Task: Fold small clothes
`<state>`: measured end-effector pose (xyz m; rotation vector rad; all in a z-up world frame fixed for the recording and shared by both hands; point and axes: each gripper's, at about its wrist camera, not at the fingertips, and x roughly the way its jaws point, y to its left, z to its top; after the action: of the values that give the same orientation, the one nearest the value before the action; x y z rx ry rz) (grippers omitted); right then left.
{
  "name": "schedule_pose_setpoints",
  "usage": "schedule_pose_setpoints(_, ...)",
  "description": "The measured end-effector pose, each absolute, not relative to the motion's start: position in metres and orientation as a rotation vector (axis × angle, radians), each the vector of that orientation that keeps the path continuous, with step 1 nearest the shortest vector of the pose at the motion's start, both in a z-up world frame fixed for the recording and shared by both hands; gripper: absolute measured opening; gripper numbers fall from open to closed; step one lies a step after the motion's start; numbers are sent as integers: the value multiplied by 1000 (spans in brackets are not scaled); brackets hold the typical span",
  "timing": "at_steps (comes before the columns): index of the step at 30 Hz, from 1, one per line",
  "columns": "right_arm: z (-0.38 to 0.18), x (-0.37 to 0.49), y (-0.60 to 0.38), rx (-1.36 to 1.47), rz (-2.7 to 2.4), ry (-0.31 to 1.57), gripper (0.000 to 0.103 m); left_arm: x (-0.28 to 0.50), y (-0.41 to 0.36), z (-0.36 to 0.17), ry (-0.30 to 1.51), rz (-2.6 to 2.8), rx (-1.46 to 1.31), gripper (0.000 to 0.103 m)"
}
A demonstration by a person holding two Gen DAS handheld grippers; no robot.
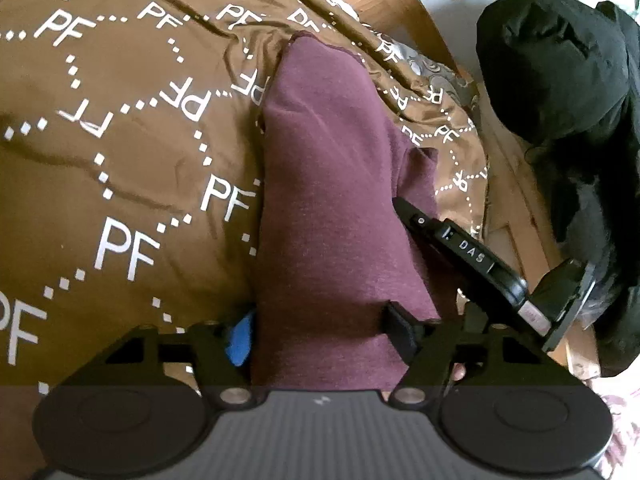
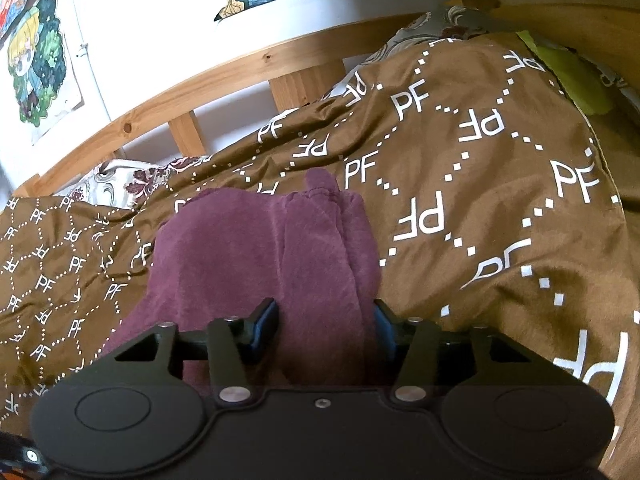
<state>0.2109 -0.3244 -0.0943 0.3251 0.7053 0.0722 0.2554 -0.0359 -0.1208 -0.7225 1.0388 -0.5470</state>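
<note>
A small maroon garment (image 1: 328,208) lies on a brown bedspread printed with white "PF" letters (image 1: 120,140). My left gripper (image 1: 320,328) is shut on the garment's near end, cloth bunched between its blue-padded fingers (image 1: 240,340). The right gripper's black finger (image 1: 460,240) reaches onto the garment's right edge in the left wrist view. In the right wrist view the garment (image 2: 248,248) lies in long folds, and my right gripper (image 2: 326,328) is shut on a thick fold of it.
A wooden bed frame (image 2: 200,80) runs along the far side by a white wall with posters (image 2: 36,72). A black garment heap (image 1: 568,100) sits to the right. A floral pillow (image 2: 132,180) and a lime-green cloth (image 2: 568,76) lie at the bedspread's edges.
</note>
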Motion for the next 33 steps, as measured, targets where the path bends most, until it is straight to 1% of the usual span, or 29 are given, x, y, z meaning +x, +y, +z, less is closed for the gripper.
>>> schedule_pose_setpoints(2,-93,212,-323,331,66,712,43,256,-37,-119,1047,-539,-692,60)
schedule_pose_setpoints(4,-90,211,-320,317,60,708,33,256,-41,-115,1049,-530,-672,50)
schedule_pose_setpoints(7,-85,208,-315,290,65,685,25,252,-46,-105,1032,-515,-599,41)
schedule_pose_setpoints(9,-79,204,-310,260,66,659,23,245,-52,-92,987,-510,-506,39)
schedule_pose_setpoints(14,-59,188,-303,251,92,565,21,224,-63,-58,832,-471,-280,38)
schedule_pose_setpoints(19,-35,177,-292,232,128,425,21,213,-56,-28,680,-427,-165,38)
schedule_pose_setpoints(22,-25,184,-277,185,146,341,21,220,-46,-21,634,-379,-160,39)
schedule_pose_setpoints(27,-27,229,-248,192,201,344,21,245,-10,-34,659,-268,-243,39)
schedule_pose_setpoints(33,-51,272,-213,175,262,426,21,272,26,-68,777,-205,-400,42)
